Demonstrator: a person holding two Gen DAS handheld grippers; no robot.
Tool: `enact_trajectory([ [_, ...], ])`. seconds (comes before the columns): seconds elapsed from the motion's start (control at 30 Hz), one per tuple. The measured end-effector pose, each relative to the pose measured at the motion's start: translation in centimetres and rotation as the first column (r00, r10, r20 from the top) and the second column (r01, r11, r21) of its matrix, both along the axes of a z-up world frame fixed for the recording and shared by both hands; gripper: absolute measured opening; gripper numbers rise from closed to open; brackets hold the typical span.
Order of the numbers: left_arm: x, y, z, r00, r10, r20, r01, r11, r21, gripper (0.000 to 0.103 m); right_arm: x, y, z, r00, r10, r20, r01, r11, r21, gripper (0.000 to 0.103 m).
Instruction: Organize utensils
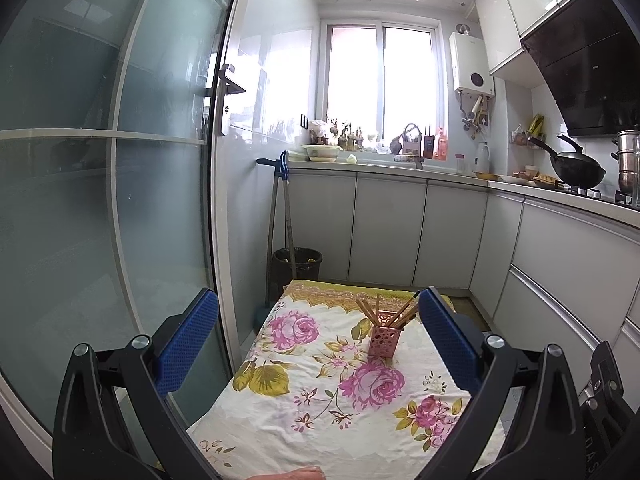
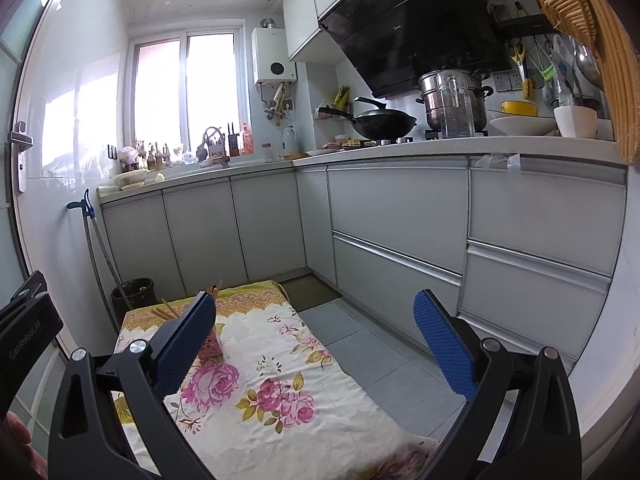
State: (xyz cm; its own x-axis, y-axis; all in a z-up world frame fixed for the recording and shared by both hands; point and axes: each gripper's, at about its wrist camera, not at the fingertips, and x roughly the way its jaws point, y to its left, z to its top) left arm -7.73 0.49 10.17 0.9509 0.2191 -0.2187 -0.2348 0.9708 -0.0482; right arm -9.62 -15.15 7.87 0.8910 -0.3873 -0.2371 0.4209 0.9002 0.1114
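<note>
Floral cloth (image 1: 320, 420), chopsticks (image 1: 370, 310) in holder (image 1: 385, 341)

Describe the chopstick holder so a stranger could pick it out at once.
Start at the floral cloth spread on the low surface in front of the white kitchen cabinets. Toward its far end, near the yellow patterned border, stands the chopstick holder: a small pink square cup with lattice cut-out walls. It is the only object standing on the cloth, with brown chopsticks fanning out of its top.

Wooden chopsticks (image 1: 376, 312) lean splayed in upright pink holder (image 1: 385, 340).
</note>
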Motion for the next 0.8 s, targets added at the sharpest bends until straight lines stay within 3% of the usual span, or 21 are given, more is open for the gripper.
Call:
enact_trajectory([
  [0.8,-0.15,0.07,0.24,0.999,-0.031,0.025,0.031,0.999,0.014,0.096,0.28,0.06,-0.29,0.999,0.044,-0.018,-0.044,0.999,0.007,0.097],
])
